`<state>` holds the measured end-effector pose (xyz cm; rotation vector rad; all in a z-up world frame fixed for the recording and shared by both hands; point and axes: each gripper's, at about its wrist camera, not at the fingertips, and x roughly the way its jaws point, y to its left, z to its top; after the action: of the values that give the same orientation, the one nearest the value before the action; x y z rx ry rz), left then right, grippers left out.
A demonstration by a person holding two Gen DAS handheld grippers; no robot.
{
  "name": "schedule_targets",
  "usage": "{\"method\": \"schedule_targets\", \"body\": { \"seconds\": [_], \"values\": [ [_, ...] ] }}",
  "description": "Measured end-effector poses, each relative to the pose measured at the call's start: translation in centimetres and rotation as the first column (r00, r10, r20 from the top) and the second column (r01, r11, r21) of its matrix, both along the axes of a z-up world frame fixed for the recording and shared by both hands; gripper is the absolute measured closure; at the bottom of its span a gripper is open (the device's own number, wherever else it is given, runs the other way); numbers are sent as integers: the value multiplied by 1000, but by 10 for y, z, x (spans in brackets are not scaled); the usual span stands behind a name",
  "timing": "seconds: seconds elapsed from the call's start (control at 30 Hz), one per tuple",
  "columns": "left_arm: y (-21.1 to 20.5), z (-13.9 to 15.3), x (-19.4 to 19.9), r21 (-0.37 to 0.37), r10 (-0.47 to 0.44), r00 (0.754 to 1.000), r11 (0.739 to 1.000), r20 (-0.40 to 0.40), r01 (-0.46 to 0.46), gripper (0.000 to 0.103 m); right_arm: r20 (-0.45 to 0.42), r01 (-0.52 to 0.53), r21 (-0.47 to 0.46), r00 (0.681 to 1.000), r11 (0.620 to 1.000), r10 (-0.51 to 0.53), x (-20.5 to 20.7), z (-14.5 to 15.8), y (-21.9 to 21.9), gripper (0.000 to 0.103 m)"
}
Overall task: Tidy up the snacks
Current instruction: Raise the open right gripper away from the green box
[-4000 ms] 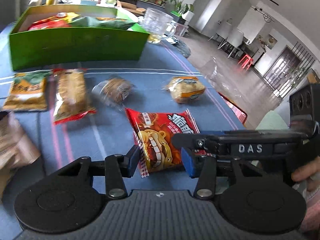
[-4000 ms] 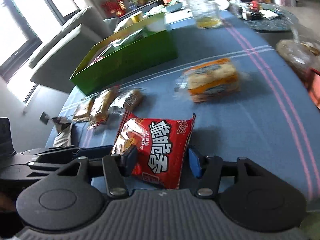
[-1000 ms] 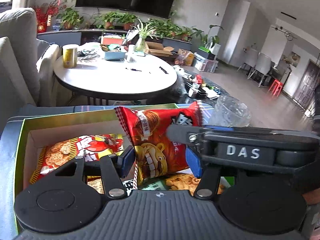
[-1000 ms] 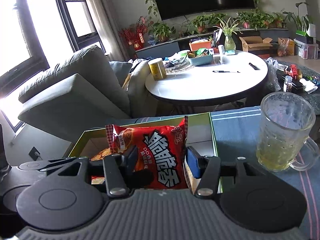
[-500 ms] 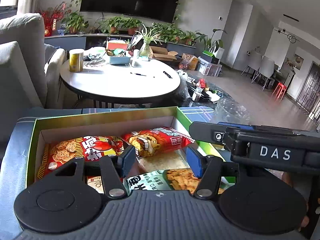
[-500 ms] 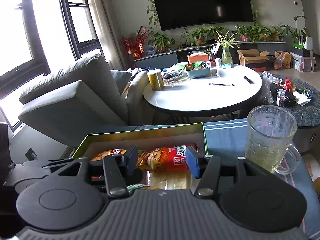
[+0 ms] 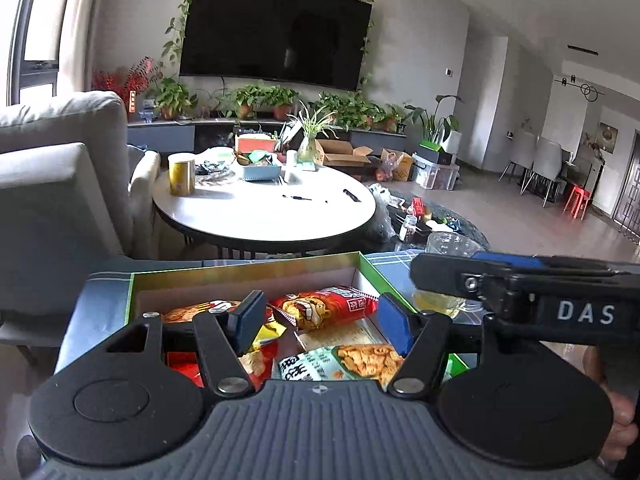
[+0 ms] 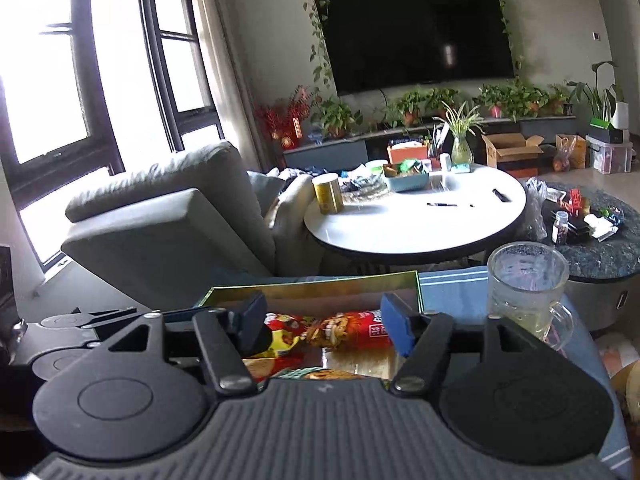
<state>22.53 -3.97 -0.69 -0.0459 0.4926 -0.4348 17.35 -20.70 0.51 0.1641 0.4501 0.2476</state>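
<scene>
left gripper [image 7: 320,318]: jaws opening, nothing held | right gripper [image 8: 326,322]: jaws opening, nothing held | red snack bag [image 7: 326,307] lies inside green box [image 7: 248,274]

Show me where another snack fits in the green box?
A bare-looking patch of box floor lies between the red bag and teal bag. Blue cloth beside the glass is free. The box's left is crowded.

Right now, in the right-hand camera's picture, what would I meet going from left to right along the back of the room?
Window → grey sofa → yellow can → white round table → glass mug, nearest of them.
</scene>
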Motion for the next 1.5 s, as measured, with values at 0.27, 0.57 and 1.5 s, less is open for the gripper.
{"method": "schedule_targets", "body": {
  "seconds": [0.27,0.57,1.5],
  "values": [
    [18,11,-37,-24,25,1000,999,-5,-26,43,124,36,-63,992,997,-28,-47,16,11,44],
    [24,7,-97,31,35,999,999,-12,-34,39,44,112,33,993,993,-114,-81,12,10,44],
    [39,6,-223,-28,50,998,998,25,-50,34,56,103,57,993,993,-107,-192,4,32,44]
  ]
}}
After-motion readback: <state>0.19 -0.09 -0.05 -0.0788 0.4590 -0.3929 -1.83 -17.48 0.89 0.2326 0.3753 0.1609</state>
